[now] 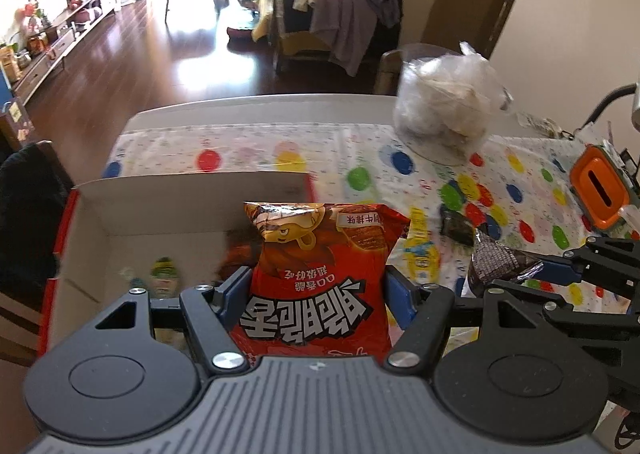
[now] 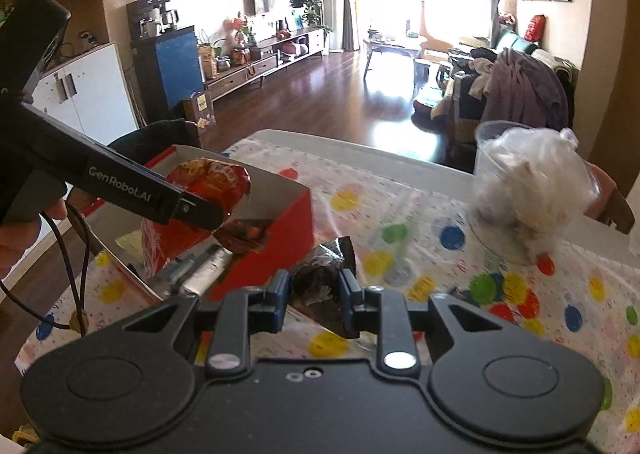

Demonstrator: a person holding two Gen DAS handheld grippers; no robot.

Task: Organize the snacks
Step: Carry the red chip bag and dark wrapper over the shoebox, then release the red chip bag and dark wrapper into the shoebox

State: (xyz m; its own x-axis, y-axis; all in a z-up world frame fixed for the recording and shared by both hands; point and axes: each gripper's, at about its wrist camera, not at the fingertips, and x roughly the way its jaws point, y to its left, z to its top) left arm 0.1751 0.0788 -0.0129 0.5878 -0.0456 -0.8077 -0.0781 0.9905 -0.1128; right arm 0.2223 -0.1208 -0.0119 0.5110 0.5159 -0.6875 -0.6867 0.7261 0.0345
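On the bench (image 1: 248, 152) a cardboard box (image 1: 192, 184) sits at the left. The left tool (image 1: 316, 290) holds a snack bag (image 1: 320, 266) over the box's right end, above smaller packets (image 1: 162, 274) lying inside. Just right of the box lies a small packet (image 1: 420, 250). Further right, the right tool (image 2: 314, 294) grips a dark wrapped snack (image 2: 324, 278) above the bench. A clear container (image 1: 444, 110) stands at the far right edge, well behind everything.
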